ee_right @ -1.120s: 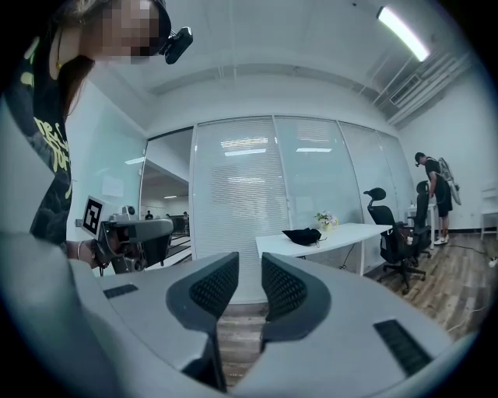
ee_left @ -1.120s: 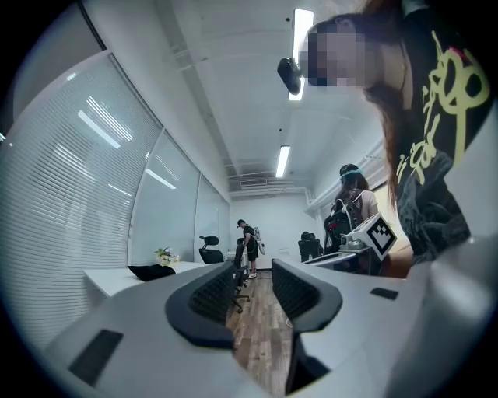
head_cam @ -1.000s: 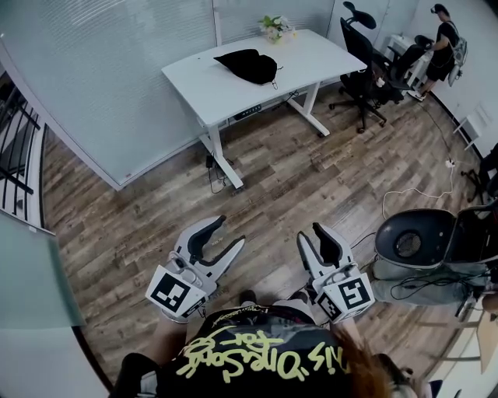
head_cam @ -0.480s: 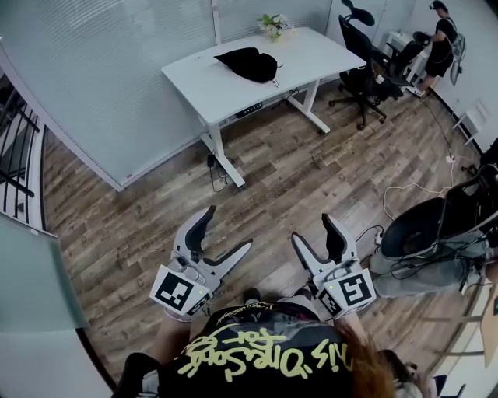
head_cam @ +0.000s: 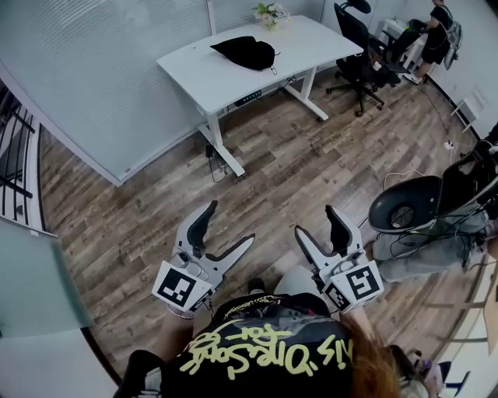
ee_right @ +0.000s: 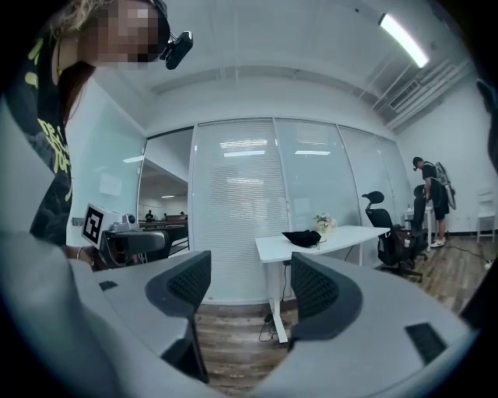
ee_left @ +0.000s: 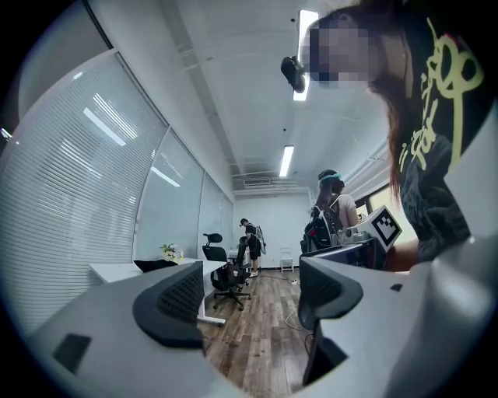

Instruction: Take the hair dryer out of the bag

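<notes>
A black bag (head_cam: 243, 51) lies on the white desk (head_cam: 194, 78) far across the room; it shows again as the bag (ee_right: 302, 239) in the right gripper view and small as the bag (ee_left: 154, 265) in the left gripper view. No hair dryer is visible. My left gripper (head_cam: 230, 224) and right gripper (head_cam: 315, 221) are held level in front of my body over the wooden floor, well short of the desk. Both stand wide open with nothing between the jaws, as the left gripper (ee_left: 249, 303) and right gripper (ee_right: 249, 291) show in their own views.
A small flower pot (head_cam: 268, 11) stands at the desk's far end. Black office chairs (head_cam: 354, 39) and a person (head_cam: 436, 35) are at the back right. A dark chair with cables (head_cam: 412, 210) stands close on my right. A glass partition (head_cam: 93, 70) runs behind the desk.
Both grippers' jaws have spread from partly closed to wide open. The hands stay roughly where they were; the head view has shifted slightly.
</notes>
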Demonstrator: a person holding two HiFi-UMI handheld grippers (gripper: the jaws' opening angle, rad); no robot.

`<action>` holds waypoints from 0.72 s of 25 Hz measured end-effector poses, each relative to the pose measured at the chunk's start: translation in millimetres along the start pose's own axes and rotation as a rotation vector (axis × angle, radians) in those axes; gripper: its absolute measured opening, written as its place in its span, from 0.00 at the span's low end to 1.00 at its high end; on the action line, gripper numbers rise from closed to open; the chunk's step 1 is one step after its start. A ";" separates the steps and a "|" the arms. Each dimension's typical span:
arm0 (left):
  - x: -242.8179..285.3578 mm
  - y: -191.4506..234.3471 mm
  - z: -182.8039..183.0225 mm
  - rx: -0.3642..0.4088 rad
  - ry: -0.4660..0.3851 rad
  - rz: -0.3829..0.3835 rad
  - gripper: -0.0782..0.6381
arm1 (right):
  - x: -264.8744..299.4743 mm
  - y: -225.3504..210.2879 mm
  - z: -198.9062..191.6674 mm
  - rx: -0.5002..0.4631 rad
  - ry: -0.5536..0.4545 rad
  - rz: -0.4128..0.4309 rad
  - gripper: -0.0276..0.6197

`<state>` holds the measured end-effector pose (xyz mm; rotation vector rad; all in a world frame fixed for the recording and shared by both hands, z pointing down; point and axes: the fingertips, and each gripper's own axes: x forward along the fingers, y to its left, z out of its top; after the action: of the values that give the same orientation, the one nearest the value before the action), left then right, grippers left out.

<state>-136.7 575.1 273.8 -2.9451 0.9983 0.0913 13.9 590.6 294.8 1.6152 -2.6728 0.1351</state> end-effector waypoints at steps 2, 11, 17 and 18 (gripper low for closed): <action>-1.5 -1.9 -1.9 -0.010 0.002 -0.004 0.64 | -3.0 2.2 -4.1 0.001 0.012 -0.001 0.51; 9.8 -4.0 -10.9 -0.021 0.022 -0.015 0.64 | 4.9 6.1 -1.2 0.001 -0.006 0.053 0.51; 22.4 7.5 -8.4 -0.008 0.006 0.018 0.64 | 19.8 -8.8 -7.4 -0.001 0.017 0.064 0.51; 25.2 11.1 -8.9 -0.004 0.011 0.025 0.64 | 25.3 -15.0 -8.9 0.011 0.009 0.064 0.51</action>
<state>-123.1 550.6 281.0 -2.9405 1.0369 0.0785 15.1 562.1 306.0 1.5292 -2.7223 0.1587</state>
